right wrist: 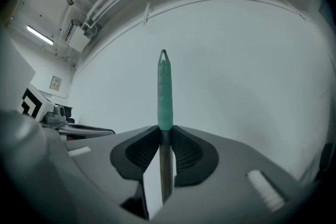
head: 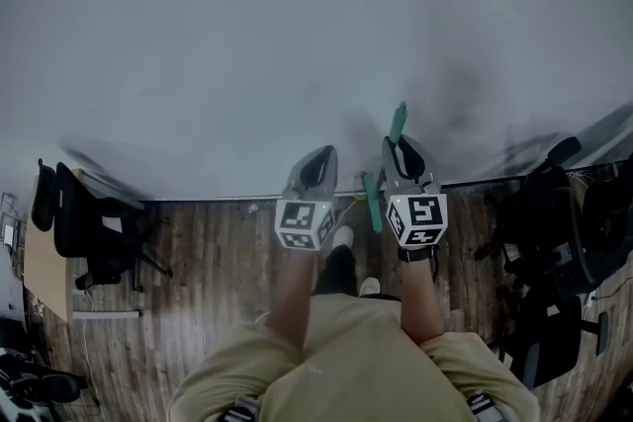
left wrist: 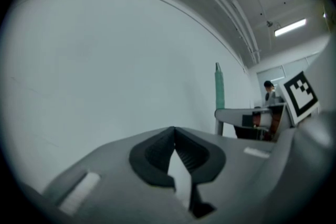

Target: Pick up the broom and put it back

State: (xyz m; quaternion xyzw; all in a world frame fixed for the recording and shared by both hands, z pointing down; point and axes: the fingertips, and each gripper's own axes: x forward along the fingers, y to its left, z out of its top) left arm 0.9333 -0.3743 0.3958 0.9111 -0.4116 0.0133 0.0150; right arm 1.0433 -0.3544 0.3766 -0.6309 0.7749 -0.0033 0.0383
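Right gripper (right wrist: 166, 132) is clamped on the broom (right wrist: 165, 113). Its pads pinch the thin dark shaft (right wrist: 166, 170) right below the green sleeve (right wrist: 165, 86). The broom stands upright in the grip, held in the air in front of the white wall (right wrist: 247, 71).

Sleeve: teal, slightly ribbed, narrowing to a pointed cap with a small loop at the tip. In the head view it pokes up past the right gripper's jaws. A second teal piece (head: 372, 201) shows lower down between the two grippers — can't tell what part that is.

Left gripper (left wrist: 174, 132) is closed, tips touching, nothing between them. It sits just beside the right one at about the same height — off the broom.

Wooden floor (head: 208, 252) is below, with office chairs (head: 89, 232) off to the sides.
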